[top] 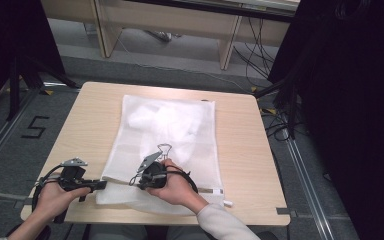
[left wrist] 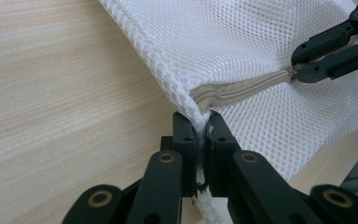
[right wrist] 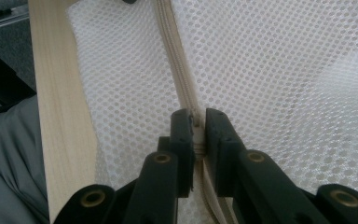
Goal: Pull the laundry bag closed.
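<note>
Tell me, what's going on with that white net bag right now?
Left hand-held gripper shut on mesh bag corner. Right hand-held gripper shut on zipper pull. Bag flat on table; nothing in the way.

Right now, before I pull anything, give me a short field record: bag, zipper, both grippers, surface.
bag: white mesh laundry bag, lying flat, white contents inside
zipper: beige zipper along the near edge
left gripper: shut on the bag's corner at the zipper's end
right gripper: shut on the zipper partway along, apparently at the slider
surface: light wooden table
</note>
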The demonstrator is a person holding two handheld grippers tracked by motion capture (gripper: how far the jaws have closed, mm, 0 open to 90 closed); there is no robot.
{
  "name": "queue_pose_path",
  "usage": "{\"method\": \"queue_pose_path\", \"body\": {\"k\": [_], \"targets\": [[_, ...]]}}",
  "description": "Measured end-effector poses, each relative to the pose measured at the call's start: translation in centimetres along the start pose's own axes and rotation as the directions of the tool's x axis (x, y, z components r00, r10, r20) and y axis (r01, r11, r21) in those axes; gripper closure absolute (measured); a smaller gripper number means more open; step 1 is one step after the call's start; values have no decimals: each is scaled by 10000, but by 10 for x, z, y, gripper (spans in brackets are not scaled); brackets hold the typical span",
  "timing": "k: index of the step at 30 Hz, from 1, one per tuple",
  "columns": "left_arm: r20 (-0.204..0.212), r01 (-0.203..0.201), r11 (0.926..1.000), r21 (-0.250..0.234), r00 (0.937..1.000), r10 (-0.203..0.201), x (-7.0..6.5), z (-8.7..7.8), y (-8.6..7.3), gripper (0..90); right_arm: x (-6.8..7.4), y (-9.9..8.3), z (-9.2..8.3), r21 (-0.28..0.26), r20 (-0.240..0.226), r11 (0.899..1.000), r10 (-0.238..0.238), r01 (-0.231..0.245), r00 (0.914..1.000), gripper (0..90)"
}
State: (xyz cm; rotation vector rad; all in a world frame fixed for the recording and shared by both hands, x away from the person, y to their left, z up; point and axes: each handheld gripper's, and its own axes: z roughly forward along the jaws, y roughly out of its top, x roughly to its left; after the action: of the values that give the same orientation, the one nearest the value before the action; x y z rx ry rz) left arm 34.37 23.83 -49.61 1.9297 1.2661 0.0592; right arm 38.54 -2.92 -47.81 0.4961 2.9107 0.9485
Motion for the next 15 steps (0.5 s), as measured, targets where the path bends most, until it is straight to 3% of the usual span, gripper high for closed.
{"method": "queue_pose_path", "body": {"k": [6, 9, 15], "targets": [[3, 13, 10000, 15, 10000, -13, 0, 0, 0, 846, 0, 0, 0, 38, -5, 10000, -3, 3, 10000, 827], [-7, -349, 9977, 578, 9994, 350, 4, -4, 1, 846, -1, -1, 0, 124, 86, 9999, -52, 51, 9999, 828], [29, -284, 9980, 557, 9996, 283, 4, -3, 1, 846, -2, -3, -1, 186, 41, 9998, 5, -5, 10000, 827]]}}
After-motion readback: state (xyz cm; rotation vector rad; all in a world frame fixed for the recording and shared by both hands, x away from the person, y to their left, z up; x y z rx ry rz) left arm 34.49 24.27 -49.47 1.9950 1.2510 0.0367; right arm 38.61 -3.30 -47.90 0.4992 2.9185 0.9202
